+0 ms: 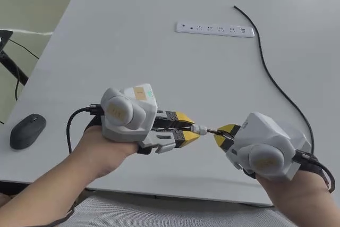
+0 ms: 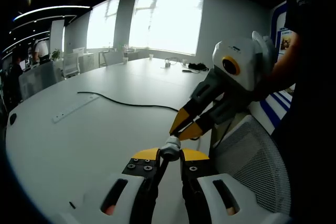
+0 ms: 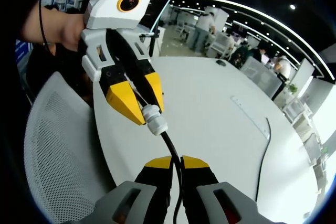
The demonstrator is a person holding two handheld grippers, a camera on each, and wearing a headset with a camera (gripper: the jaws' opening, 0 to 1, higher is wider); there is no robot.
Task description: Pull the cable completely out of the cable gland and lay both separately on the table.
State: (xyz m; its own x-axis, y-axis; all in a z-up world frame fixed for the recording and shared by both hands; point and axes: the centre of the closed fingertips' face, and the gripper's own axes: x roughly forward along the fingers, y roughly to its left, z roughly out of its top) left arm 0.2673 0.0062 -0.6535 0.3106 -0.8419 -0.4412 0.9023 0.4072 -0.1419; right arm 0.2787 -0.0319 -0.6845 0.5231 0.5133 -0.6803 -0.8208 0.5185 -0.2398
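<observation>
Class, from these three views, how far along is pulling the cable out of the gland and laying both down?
Done: both parts are gripped, the left gripper shut on the small white plastic cable gland, the right gripper on the thin black cable. In hand: the pull; the cable runs into the gland. Left: free it, then lay both separately on the white table.

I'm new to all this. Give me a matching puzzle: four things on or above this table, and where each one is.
Things: 1 cable gland; 2 thin cable; 3 power strip; 4 mouse.
Places: A far across the table; B held by right gripper; C near table's left edge; D held by left gripper.
Pairs: 1-D, 2-B, 3-A, 4-C.
</observation>
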